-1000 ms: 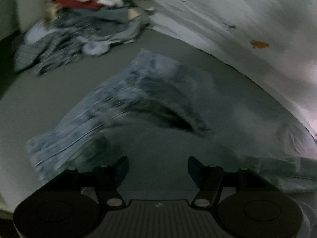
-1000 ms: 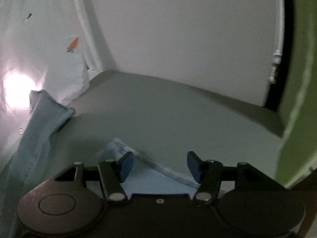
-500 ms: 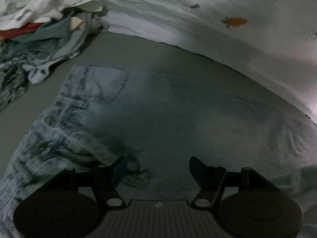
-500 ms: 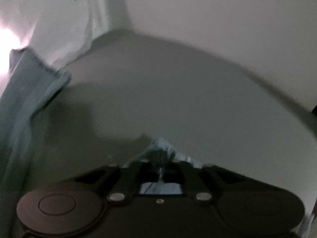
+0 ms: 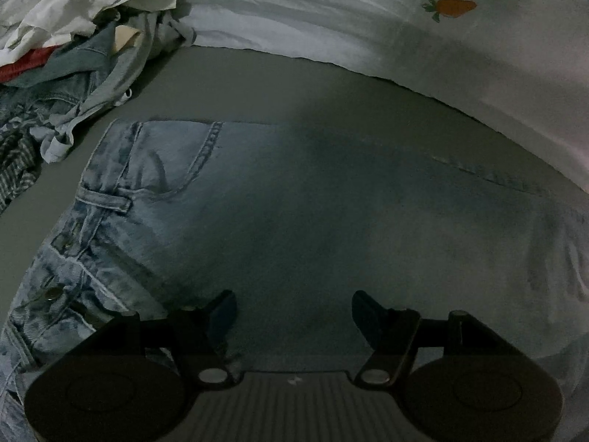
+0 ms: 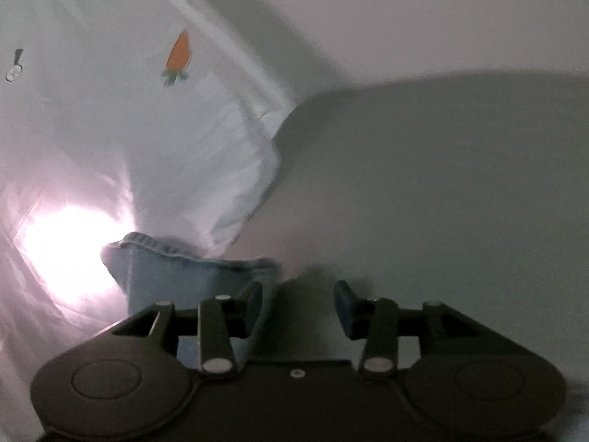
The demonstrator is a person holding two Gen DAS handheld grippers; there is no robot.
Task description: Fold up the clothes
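Denim jeans (image 5: 279, 213) lie flat on our grey surface (image 5: 235, 81).
Our left gripper (image 5: 293, 309) hovers spread and empty; our right gripper (image 6: 299, 300), jaws just reopening, grasps nothing.

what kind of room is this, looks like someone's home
Probably a bedroom, with laundry being folded on a bed. Light jeans lie spread on a flat grey surface, white bedding with a carrot print runs along its far edge, and a heap of unfolded clothes sits in the corner.
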